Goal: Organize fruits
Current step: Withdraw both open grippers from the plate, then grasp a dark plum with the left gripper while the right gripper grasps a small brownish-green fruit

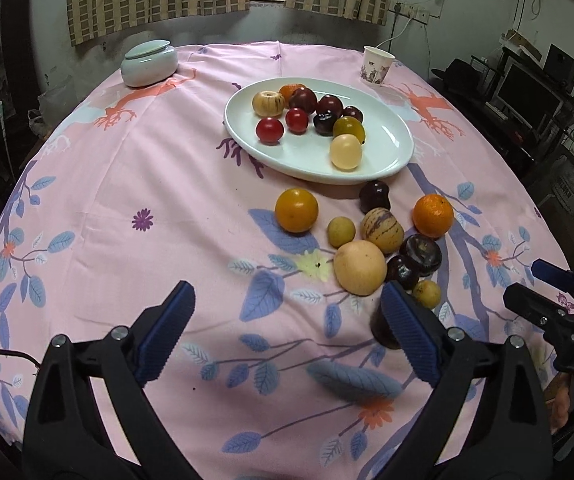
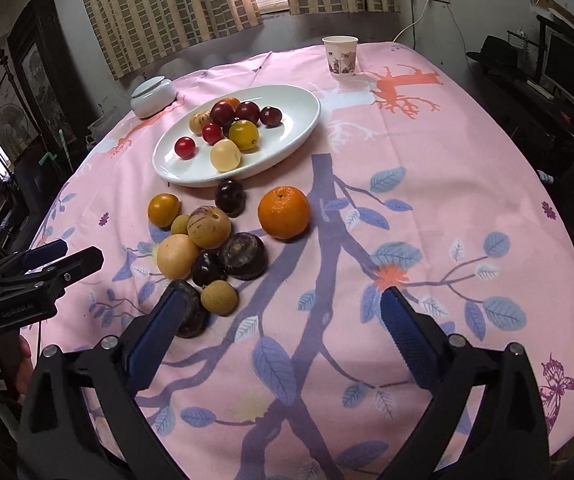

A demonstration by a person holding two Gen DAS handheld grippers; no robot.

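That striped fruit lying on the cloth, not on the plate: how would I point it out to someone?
Start at the white oval plate on the pink flowered tablecloth, then come toward the camera to the cluster of loose fruits. In its middle sits the round tan fruit with thin purple stripes, between the small orange-yellow fruit and the dark purple, flattened fruit. Only it has stripes.

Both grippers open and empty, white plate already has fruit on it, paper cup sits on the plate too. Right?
Not quite. The paper cup stands on the pink tablecloth beyond the white plate, apart from it, as the right wrist view shows. The rest holds: left gripper and right gripper are open and empty, and the plate has fruit on it.
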